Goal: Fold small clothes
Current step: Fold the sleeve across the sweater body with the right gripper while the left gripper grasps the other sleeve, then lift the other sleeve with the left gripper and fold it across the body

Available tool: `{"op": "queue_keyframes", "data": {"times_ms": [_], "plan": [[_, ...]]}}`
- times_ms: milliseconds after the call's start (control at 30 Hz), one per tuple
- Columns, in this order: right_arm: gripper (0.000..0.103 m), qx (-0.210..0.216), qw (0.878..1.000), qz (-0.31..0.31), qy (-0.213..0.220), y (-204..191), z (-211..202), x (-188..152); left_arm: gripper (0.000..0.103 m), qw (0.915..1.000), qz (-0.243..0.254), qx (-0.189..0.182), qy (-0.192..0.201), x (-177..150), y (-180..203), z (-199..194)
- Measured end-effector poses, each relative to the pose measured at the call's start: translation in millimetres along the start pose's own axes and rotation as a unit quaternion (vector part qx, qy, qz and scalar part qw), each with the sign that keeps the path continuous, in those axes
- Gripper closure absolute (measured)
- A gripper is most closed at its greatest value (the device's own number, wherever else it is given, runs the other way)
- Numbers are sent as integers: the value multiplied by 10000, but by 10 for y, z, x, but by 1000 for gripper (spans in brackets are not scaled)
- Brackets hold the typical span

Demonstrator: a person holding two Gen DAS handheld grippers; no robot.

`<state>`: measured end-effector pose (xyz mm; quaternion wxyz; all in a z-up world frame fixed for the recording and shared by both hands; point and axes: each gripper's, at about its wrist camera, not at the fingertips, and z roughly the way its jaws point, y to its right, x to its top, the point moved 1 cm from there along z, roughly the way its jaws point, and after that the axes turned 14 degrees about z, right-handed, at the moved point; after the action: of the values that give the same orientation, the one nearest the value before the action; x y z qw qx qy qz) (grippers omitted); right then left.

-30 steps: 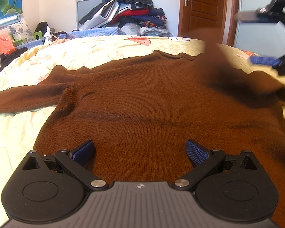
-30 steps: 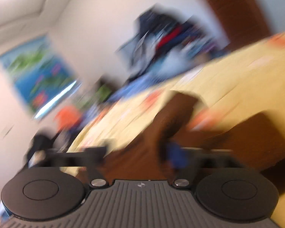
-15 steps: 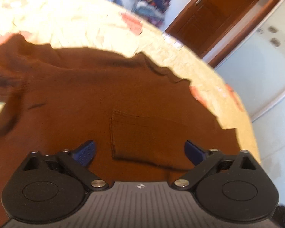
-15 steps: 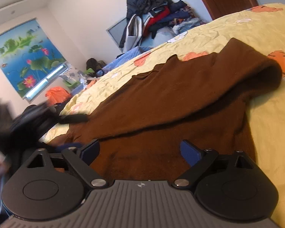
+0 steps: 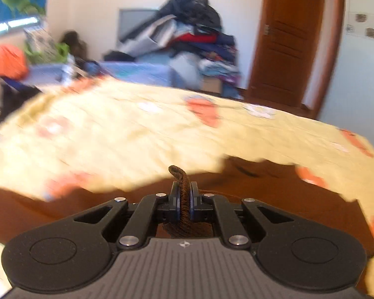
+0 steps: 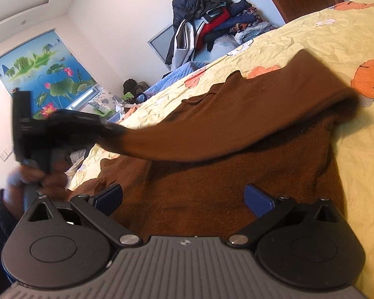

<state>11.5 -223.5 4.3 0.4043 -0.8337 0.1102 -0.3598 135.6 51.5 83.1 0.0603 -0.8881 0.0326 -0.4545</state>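
Note:
A brown sweater [image 6: 212, 186] lies flat on the yellow bedspread [image 6: 324, 32]. My left gripper [image 5: 184, 191] is shut on the cuff [image 5: 180, 174] of one sleeve, which sticks up between the blue pads. In the right wrist view that sleeve [image 6: 236, 124] stretches taut across the sweater's body to the blurred left gripper [image 6: 62, 124], held by a hand [image 6: 37, 174]. My right gripper [image 6: 184, 196] hovers low over the body; its jaws are opening wide, and the pads press on nothing.
A tall pile of clothes [image 5: 187, 37] stands against the far wall beyond the bed. A wooden door [image 5: 286, 37] is at the back right. Orange fabric [image 5: 7, 62] and clutter sit at the left. The bedspread [image 5: 137, 134] spreads out beyond the sweater.
My left gripper went from open over the sweater to shut on the sleeve cuff and rose with it. The sleeve now hangs stretched across the body. The right gripper settled low and still.

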Motion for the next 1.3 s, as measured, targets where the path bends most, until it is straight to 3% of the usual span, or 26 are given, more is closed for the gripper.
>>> {"op": "queue_keyframes", "data": {"times_ms": [100, 267, 467, 533, 600, 667, 700, 733, 800, 900, 1000, 1133, 1233, 1300], "plan": [[0, -2, 10000, -17, -12, -8, 10, 3, 96, 9979, 14, 529, -381, -126, -339, 146], [0, -25, 10000, -47, -12, -21, 22, 2, 97, 9917, 73, 741, -1046, -562, -490, 494], [0, -197, 9996, -194, -113, -92, 57, 21, 93, 9905, 303, 926, -967, -515, -352, 299], [0, -369, 9989, -218, -181, -184, 37, 135, 88, 9924, 207, 1025, -656, -368, -440, 72], [0, -246, 9991, -290, 167, -267, -48, 334, 74, 9919, 49, 1271, -53, -266, -461, -237], [0, -339, 9974, -476, 418, -348, -1, 559, 25, 9941, -33, 1010, 392, -197, -355, -387], [0, -541, 9959, -592, 409, -375, 113, 668, 19, 9966, 113, 687, 433, -174, -243, -359], [0, -829, 9933, -724, 353, -388, 273, 764, 19, 9978, 300, 435, 400, -185, -113, -288], [0, -1451, 9838, -1031, 206, -367, 642, 892, 20, 9972, 639, 359, 139, -253, 156, -68], [0, -2211, 9664, -1309, -105, -223, 1056, 920, 22, 9957, 623, -118, -674, -428, 300, 353], [0, -2330, 9456, -2269, 61, -191, 1148, 639, 19, 9977, 568, -110, -339, -616, 254, 399], [0, -2307, 9479, -2198, 71, -183, 1151, 668, 20, 9978, 514, -147, -403, -607, 129, 332], [0, -2288, 9482, -2202, 75, -174, 1151, 690, 20, 9999, -87, 15, 110, -685, -289, 22], [0, -2286, 9481, -2208, 84, -184, 1144, 688, 17, 9970, -541, 429, 362, -779, -724, -144]]}}
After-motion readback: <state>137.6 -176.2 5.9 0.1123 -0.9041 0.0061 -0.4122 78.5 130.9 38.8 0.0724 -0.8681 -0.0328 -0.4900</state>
